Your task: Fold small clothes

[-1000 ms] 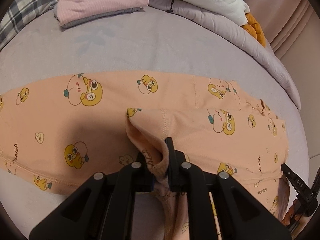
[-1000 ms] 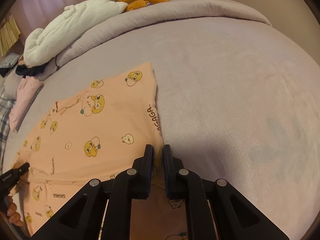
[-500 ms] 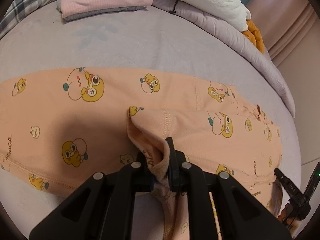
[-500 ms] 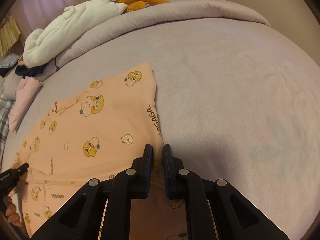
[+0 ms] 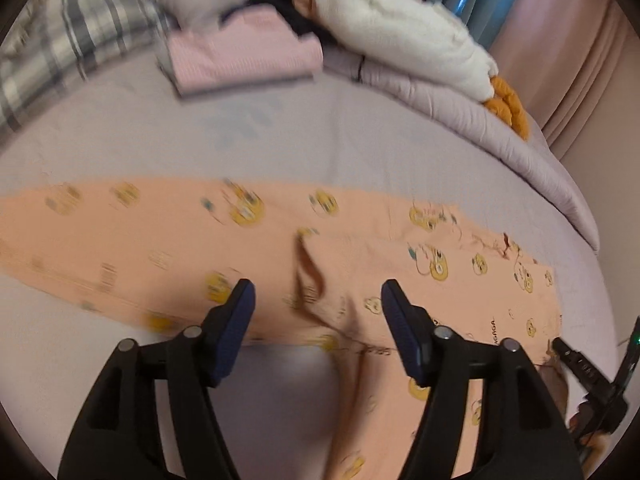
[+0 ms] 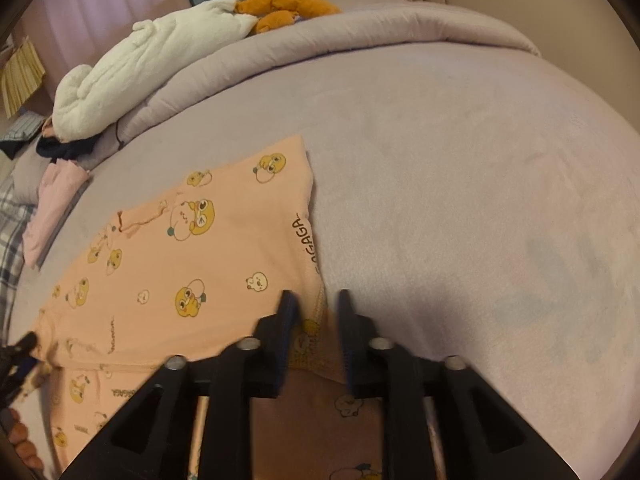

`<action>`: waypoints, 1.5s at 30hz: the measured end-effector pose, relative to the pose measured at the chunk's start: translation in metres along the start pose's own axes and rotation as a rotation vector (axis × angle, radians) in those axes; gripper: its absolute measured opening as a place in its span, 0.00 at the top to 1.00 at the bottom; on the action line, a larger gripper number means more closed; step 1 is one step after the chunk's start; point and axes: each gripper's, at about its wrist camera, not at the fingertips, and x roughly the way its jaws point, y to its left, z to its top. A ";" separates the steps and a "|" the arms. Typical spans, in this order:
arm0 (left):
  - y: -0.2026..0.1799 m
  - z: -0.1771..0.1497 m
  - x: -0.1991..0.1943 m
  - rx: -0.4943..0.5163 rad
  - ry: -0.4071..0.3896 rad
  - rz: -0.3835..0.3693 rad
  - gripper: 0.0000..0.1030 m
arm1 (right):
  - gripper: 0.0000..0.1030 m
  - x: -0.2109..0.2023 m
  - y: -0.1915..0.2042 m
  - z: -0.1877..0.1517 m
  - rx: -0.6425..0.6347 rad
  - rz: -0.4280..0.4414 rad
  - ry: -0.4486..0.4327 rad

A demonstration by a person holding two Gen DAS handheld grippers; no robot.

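On the lilac bed cover (image 6: 460, 200), the peach printed garment (image 6: 192, 264) lies spread flat, its raised fold (image 5: 308, 272) at 12 o'clock of the left gripper (image 5: 318, 296). That gripper's 2 jaws are opening, set wide with nothing pressed between them. The right gripper (image 6: 314, 308) is opening too, the garment's hem sitting loose between its jaws. A folded pink garment (image 5: 244, 56) rests well apart at 11 o'clock in the left wrist view.

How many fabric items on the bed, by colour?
Peach: 1, printed garment
Pink: 1, folded top
White: 1, fluffy blanket
Orange: 1, plush
Dark: 1, bundle
Plaid: 1, cloth
Total: 6
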 end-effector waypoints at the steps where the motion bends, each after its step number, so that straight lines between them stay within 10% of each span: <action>1: 0.001 0.000 -0.006 0.006 -0.018 0.005 0.25 | 0.53 -0.003 0.001 0.001 -0.004 0.004 -0.012; 5: 0.021 -0.013 -0.045 -0.008 -0.118 0.034 0.10 | 0.32 -0.035 0.012 0.000 -0.021 0.041 -0.074; 15: 0.071 -0.022 -0.076 -0.128 -0.124 0.115 0.08 | 0.07 -0.109 0.035 -0.020 -0.076 0.171 -0.197; 45: 0.166 -0.030 -0.072 -0.404 -0.073 0.178 0.07 | 0.05 -0.116 0.096 -0.042 -0.168 0.179 -0.176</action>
